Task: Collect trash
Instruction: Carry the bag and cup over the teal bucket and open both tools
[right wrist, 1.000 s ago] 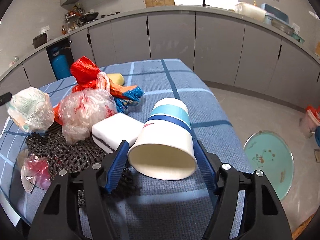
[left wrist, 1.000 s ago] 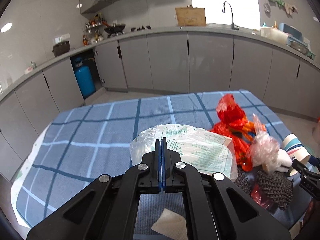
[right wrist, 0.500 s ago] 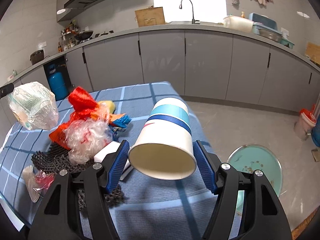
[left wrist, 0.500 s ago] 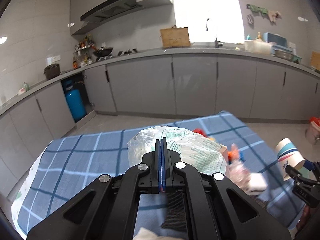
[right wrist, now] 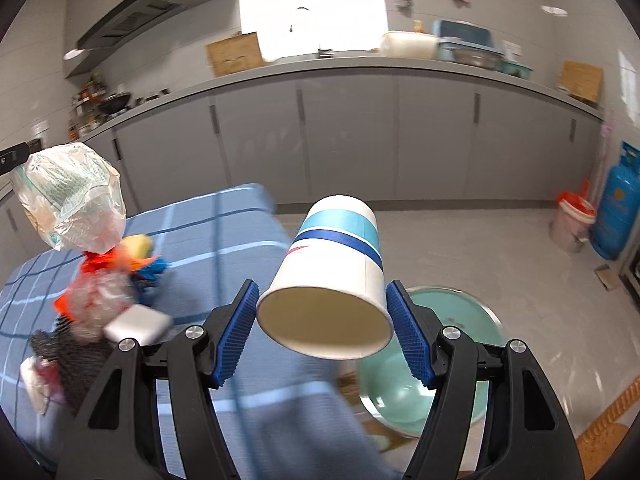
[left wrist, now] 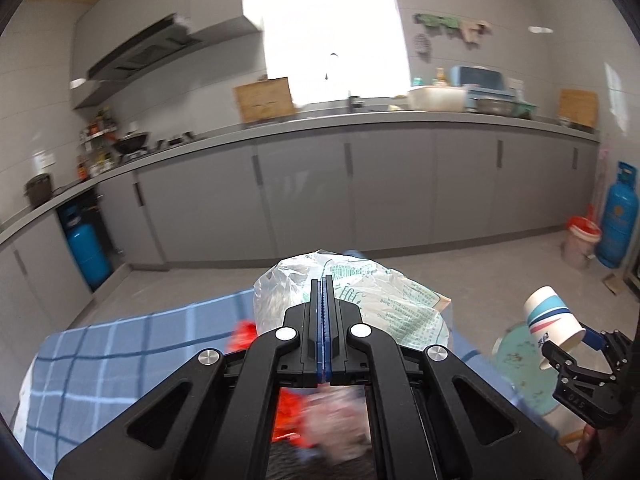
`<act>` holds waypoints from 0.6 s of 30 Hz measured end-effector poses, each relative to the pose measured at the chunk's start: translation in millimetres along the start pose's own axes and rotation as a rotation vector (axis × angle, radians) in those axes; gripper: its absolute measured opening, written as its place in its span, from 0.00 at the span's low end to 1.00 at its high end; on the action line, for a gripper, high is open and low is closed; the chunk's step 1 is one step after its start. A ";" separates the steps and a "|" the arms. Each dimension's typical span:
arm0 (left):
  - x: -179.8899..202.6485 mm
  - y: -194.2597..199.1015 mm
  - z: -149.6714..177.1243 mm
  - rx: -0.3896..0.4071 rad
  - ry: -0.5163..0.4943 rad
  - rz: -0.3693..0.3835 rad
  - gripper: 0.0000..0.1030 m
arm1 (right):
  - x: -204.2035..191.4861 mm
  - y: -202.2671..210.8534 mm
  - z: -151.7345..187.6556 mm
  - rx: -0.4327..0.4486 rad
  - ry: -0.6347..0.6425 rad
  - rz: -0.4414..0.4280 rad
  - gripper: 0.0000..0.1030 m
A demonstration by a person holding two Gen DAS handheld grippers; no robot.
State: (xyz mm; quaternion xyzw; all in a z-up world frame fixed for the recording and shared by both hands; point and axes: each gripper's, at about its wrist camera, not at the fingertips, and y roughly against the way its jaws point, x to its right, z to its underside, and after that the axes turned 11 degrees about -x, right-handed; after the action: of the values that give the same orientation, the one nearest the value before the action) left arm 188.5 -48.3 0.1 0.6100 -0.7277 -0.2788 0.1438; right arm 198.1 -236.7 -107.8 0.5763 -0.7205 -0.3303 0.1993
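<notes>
I see a clear plastic bag [left wrist: 362, 300] with green print, crumpled and puffed, pinched at its edge in my left gripper [left wrist: 322, 292] and hanging above the desk [right wrist: 224, 232]. My right gripper [right wrist: 326, 322] clasps a white paper cup [right wrist: 334, 276] with light and dark blue bands, tilted, its open mouth towards the camera. On the blue checked desk lie a red-orange bag [right wrist: 102, 262], a crumpled clear bag [right wrist: 96, 300], a white sponge block [right wrist: 138, 324] and black mesh [right wrist: 70, 354].
</notes>
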 end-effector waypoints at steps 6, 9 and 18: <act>65.7 -21.3 -5.2 -0.019 -0.075 0.104 0.02 | 54.9 -13.5 6.5 -0.030 -0.080 0.076 0.64; 94.9 -33.0 -4.1 -0.033 -0.111 0.148 0.02 | 77.4 -22.9 11.5 -0.049 -0.109 0.099 0.64; 170.2 -68.4 11.2 -0.098 -0.194 0.255 0.02 | 124.9 -52.3 29.4 -0.105 -0.164 0.137 0.65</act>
State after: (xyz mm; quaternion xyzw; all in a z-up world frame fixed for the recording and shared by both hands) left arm 201.1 -217.3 -70.9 0.4751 -0.7952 -0.3511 0.1368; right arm 183.1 -355.8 -177.0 0.4854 -0.7538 -0.3991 0.1919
